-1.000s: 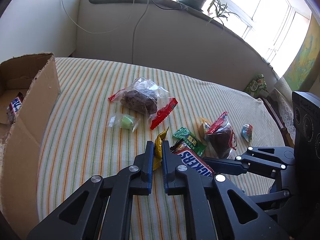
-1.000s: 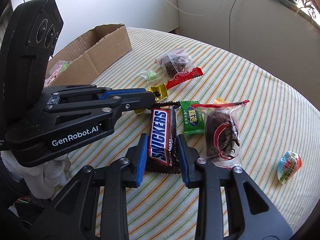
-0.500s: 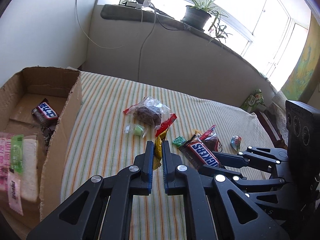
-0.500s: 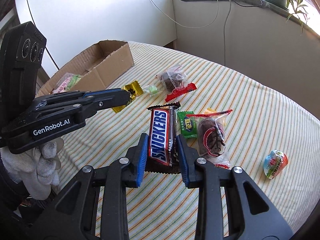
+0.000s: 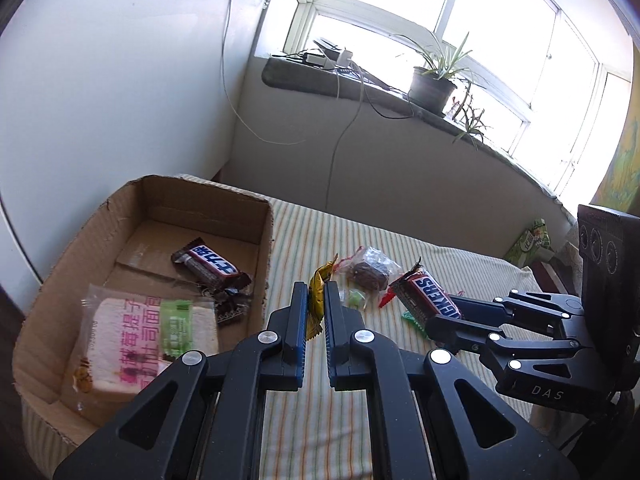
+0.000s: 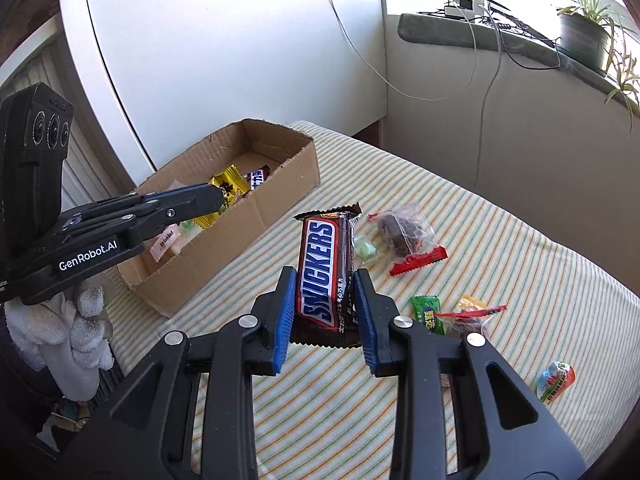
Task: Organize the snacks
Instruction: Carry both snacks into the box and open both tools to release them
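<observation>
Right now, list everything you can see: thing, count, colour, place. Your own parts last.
cardboard box: 1, brown, on the striped cloth's left.
bread pack: 1, white and pink, in the box, near end.
chocolate bar: 1, brown and blue, in the box.
gold candy: 1, yellow, in the left gripper.
Snickers bar: 1, brown, in the right gripper.
clear bag: 1, dark cake, red edge, mid cloth.
green sweet: 1, beside that bag.
green packet: 1, right of the Snickers.
second cake bag: 1, red edge, beside it.
round candy: 1, multicoloured, far right.
potted plant: 1, windowsill.
left gripper: black, blue pads.
right gripper: same.
gloved hand: white.
</observation>
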Demonstrator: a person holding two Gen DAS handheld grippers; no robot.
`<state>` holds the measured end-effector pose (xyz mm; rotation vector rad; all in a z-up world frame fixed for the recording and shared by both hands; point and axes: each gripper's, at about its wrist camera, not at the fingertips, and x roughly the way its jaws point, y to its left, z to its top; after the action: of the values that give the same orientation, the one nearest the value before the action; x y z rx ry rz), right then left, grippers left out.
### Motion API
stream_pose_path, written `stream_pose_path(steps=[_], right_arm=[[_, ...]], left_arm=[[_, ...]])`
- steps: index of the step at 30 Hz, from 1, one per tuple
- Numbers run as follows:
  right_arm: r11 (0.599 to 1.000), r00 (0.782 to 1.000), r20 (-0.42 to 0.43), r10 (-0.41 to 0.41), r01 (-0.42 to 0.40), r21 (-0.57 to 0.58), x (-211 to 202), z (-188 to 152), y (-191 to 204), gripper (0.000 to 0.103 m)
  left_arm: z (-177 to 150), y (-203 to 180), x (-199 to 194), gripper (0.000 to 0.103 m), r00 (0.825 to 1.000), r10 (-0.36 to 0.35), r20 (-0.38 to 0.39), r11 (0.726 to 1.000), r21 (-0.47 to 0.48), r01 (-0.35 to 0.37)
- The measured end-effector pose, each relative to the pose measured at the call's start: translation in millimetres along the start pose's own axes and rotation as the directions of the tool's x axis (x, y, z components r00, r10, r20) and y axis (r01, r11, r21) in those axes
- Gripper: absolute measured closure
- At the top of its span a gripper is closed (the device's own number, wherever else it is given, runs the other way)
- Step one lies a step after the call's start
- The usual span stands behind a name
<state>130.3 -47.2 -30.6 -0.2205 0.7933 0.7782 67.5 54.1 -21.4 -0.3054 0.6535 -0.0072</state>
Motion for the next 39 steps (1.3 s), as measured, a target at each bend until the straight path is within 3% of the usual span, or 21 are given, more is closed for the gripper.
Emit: stream_pose_path(steps=[19,39], right_arm=[[0.991,0.995,-0.010,0.097,-0.098,-0.087,48.0,54.7,68.4,0.073],[0.982,0.988,-0.060,0.139,-0.145,-0.119,89.1,73.5,96.8,0.073]], left_arm=[[11.9,78.2,-29.9,0.096,0.989,0.138,0.053,0.986,-0.097,-0.132],[22.1,110.3,-22.9,0.096,0.983,0.176,0.041,0.974,-0.151,-0.168]])
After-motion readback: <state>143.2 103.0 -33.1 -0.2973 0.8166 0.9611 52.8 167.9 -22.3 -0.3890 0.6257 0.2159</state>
